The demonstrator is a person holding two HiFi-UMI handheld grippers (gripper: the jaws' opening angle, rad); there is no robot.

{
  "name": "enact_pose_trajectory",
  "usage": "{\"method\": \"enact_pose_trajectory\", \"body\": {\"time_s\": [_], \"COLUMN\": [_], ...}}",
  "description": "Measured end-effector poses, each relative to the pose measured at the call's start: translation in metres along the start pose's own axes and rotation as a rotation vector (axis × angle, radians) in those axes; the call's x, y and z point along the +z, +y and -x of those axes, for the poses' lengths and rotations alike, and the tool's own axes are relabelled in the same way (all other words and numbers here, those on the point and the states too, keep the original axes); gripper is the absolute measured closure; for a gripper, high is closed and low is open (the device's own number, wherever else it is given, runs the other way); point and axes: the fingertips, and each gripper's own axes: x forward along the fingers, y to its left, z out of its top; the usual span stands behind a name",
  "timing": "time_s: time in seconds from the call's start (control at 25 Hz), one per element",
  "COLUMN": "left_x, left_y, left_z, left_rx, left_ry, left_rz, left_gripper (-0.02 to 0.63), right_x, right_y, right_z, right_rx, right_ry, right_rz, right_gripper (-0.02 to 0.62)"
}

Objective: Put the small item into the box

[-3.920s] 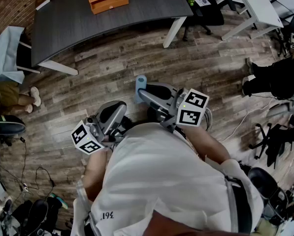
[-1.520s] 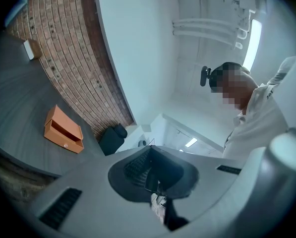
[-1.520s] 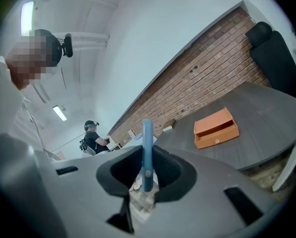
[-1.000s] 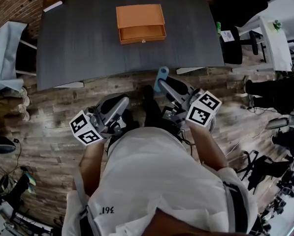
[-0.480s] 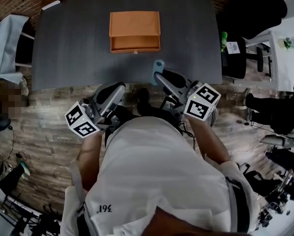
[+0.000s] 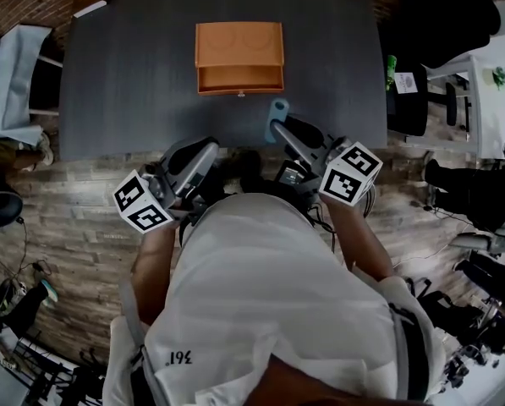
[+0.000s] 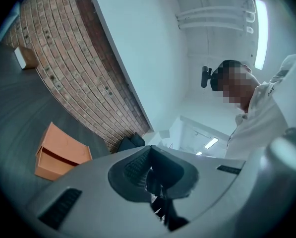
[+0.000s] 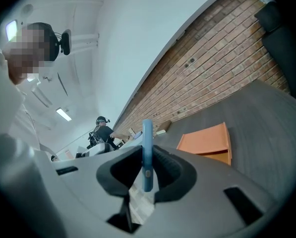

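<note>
Nearest the head camera, a person (image 6: pixel 269 303) in a white shirt stood over a wooden floor (image 6: pixel 83 227), a gripper in each hand. The left gripper (image 6: pixel 203 156) sat just short of the table's near edge. In its own view the left gripper (image 7: pixel 149 171) had its jaws drawn together, with nothing to be seen between the pads.

The right gripper (image 6: pixel 279 130) reached a little further, its tip over the table edge. Its jaws were closed part-way on a small blue item (image 6: pixel 277 112). In the right gripper view the small blue item (image 8: pixel 147 148) stood edge-on and upright, pinched between the two dark pads of the right gripper (image 8: pixel 147 175) and rising above them.

Beyond both grippers lay the dark grey table (image 6: pixel 125 74). Well apart from the item, an orange box (image 6: pixel 239 55) rested flat on it, alone near the middle. A small knob showed on its near front face. Its top covered it, so its inside could not be made out in any view (image 7: pixel 61 150) (image 8: pixel 207 143).

Behind the table's far edge ran a brick wall (image 8: pixel 222 78).
</note>
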Motion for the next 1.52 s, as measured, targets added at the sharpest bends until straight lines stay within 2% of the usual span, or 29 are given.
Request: {"method": "enact_pose_trajectory", "body": {"time_s": [0.44, 0.84, 1.12, 1.4, 1.52], "left_x": [0.012, 0.019, -0.001, -0.022, -0.03], "left_y": [0.012, 0.036, 0.07, 0.105, 0.116], "left_z": [0.008, -0.002, -0.005, -0.012, -0.011], "left_rx": [-0.036, -0.021, 0.037, 0.088, 0.102], "left_ry": [0.04, 0.067, 0.133, 0.18, 0.202], "left_rz": [0.006, -0.033, -0.035, -0.009, 0.014], "left_gripper": [0.598, 0.598, 0.598, 0.598, 0.598], "right_x": [0.0, 0.026, 0.018, -0.003, -0.015], "right_y": [-0.001, -0.011, -0.036, -0.077, -0.092], "right_z": [-0.008, -0.031, -0.054, -0.079, -0.093], "right_rx": [-0.069, -0.086, -0.136, -0.191, -0.215], "right_ry": [-0.029, -0.026, 0.067, 0.216, 0.294], "right_rz": [-0.003, 0.077, 0.171, 0.258, 0.331], "right_gripper": [0.517, 0.517, 0.517, 0.517, 0.517]}}
